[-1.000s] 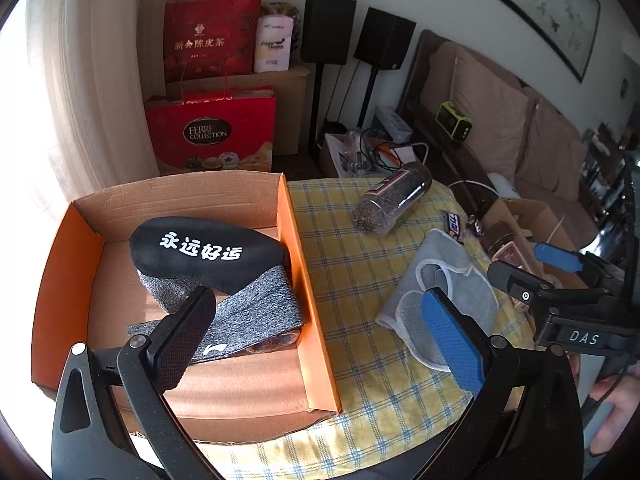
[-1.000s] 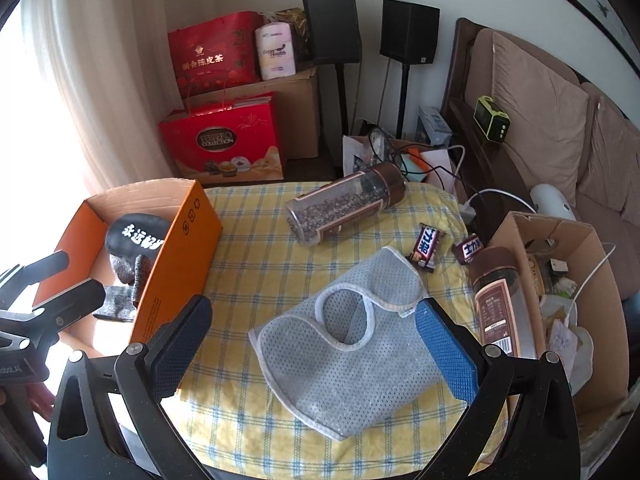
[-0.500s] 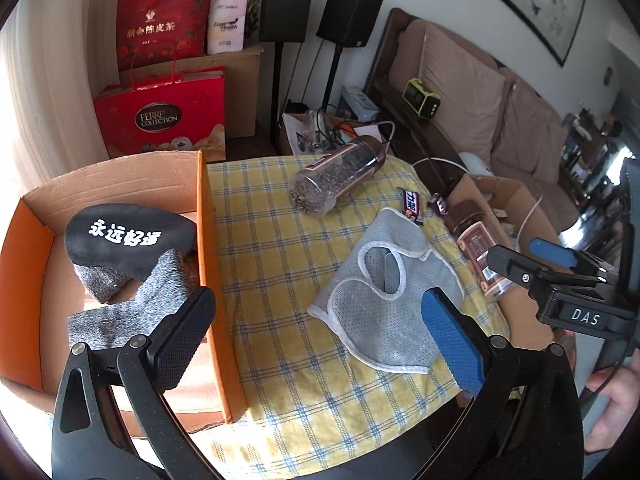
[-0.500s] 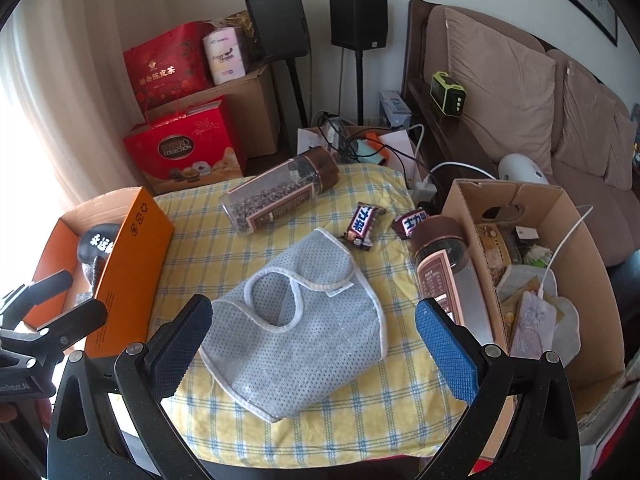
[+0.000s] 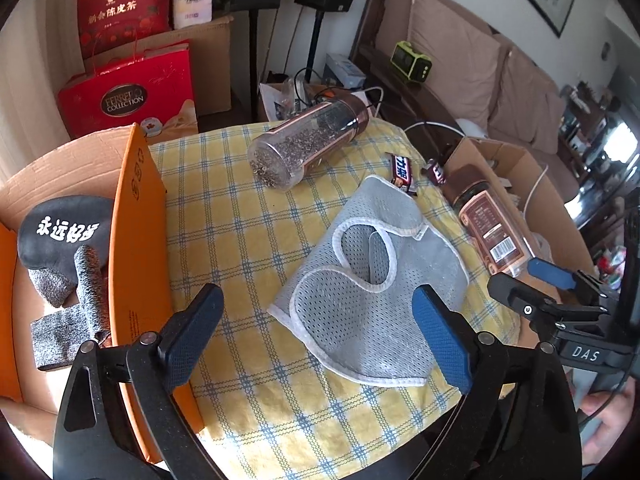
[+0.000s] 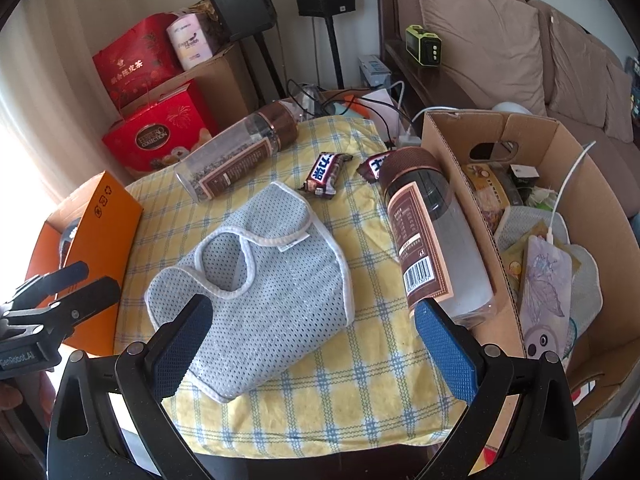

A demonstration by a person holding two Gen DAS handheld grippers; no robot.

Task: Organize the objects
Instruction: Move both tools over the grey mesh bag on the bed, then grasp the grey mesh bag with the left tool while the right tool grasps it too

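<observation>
Fingers (image 5: pixel 440 344) of the left gripper (image 5: pixel 316 332) stand apart with nothing clamped; their jaws have just been closing a little, and the near part of the grey mesh vest (image 5: pixel 368 276) shows between them. Right gripper (image 6: pixel 316 344) fingers (image 6: pixel 444 344) are likewise spread wide and hold nothing; the vest's lower edge and bare cloth lie between them.

Vest lies flat near the middle of the table (image 6: pixel 360 396), on a yellow-and-blue check cloth. Orange box (image 5: pixel 138 240) sits at the table's left edge, touching the cloth; inside it lie a black item with white characters (image 5: pixel 68 228) and grey knit pieces (image 5: pixel 72 312).

Clear jar of dark seeds (image 5: pixel 308 144) lies on its side at the far edge. Two chocolate bars (image 6: pixel 322 176) lie just beyond the vest. Brown-lidded labelled jar (image 6: pixel 428 236) lies on its side along the right edge, against the wall of an open cardboard box (image 6: pixel 592 208) full of mixed items.

Red gift bags (image 5: pixel 128 92) stand on the floor beyond the table.
</observation>
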